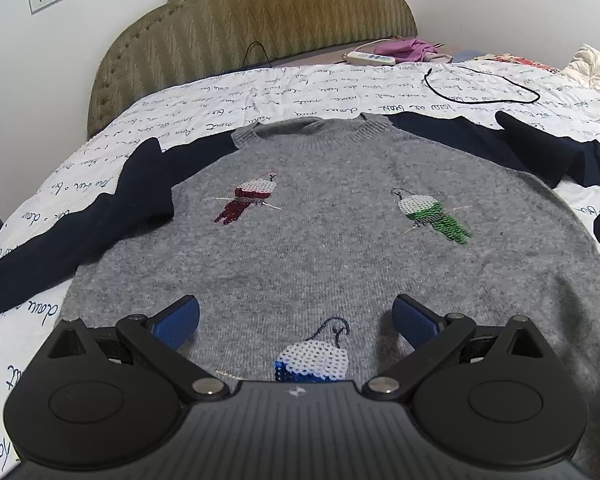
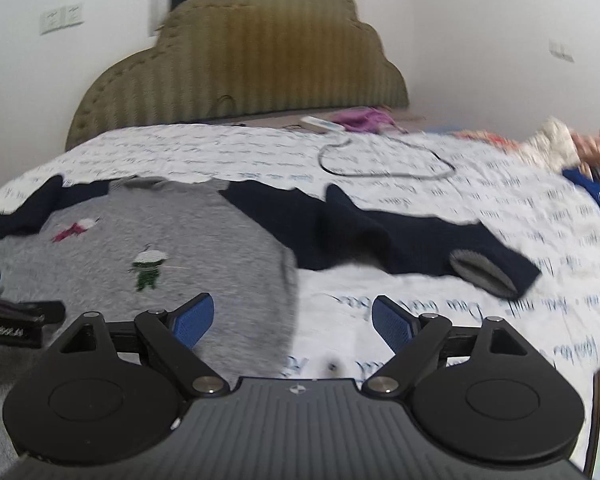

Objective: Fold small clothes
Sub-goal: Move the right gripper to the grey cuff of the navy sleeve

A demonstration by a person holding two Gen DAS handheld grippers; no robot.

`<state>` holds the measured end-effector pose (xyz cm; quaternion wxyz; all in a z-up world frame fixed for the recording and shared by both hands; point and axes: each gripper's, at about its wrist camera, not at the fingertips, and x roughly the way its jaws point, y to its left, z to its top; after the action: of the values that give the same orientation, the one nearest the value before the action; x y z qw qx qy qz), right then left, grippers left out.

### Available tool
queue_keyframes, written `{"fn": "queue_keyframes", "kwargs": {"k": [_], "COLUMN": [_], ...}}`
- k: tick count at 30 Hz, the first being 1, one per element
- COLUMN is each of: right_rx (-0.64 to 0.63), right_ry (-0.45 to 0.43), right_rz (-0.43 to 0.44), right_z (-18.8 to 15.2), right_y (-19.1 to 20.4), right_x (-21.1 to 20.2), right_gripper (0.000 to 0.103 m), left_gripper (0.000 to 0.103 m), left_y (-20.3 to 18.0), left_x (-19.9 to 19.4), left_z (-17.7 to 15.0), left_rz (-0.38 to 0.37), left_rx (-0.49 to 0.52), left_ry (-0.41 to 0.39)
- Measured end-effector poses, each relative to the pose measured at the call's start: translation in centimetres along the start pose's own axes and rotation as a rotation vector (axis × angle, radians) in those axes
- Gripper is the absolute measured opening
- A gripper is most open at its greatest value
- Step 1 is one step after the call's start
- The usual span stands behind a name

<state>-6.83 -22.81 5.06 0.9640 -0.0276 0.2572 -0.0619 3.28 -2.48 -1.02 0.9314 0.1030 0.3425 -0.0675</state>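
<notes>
A small grey sweater [image 1: 320,240] with navy sleeves and three sequin birds lies flat, front up, on the bed. Its left sleeve [image 1: 80,236] is bent and rumpled; its right sleeve [image 1: 540,148] runs out to the right. My left gripper [image 1: 296,320] is open and empty, low over the sweater's lower middle by the blue bird [image 1: 312,364]. In the right wrist view, my right gripper [image 2: 294,320] is open and empty over the sweater's right side edge [image 2: 288,280]. The right sleeve [image 2: 400,236] with its grey cuff [image 2: 482,274] lies ahead of it.
The bed has a white sheet with script print [image 1: 340,84] and a padded olive headboard [image 1: 268,16]. A black cable [image 1: 480,88], a white remote [image 1: 370,58] and purple cloth [image 1: 412,48] lie near the head. More clothes [image 1: 592,66] are piled at the far right.
</notes>
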Motion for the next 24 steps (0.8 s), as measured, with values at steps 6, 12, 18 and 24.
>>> {"fn": "queue_keyframes", "kwargs": {"k": [6,12,18,24], "right_rx": [-0.088,-0.052,0.005,0.184], "right_ry": [0.012,0.029,0.022,0.004], "right_rz": [-0.132,-0.153,-0.271,-0.392], "right_z": [0.5,0.4,-0.3,-0.5], "right_y": [0.1,-2.3,-5.7,-11.4], "right_x": [1.3,2.1,3.6,5.3], "right_gripper": [0.096,0.088,0.079,0.075], "left_gripper": [0.103,0.103,0.103,0.103], "left_y": [0.2,0.0,-0.4,-0.6], "left_x": [0.6,1.3,1.5,1.8], "left_z": [0.6,1.1,1.3,1.3], "left_rz": [0.028,0.027,0.013,0.007], "left_rx": [-0.014,-0.015,0.004,0.009], "left_ry": [-0.007,-0.001,-0.003,0.004]}}
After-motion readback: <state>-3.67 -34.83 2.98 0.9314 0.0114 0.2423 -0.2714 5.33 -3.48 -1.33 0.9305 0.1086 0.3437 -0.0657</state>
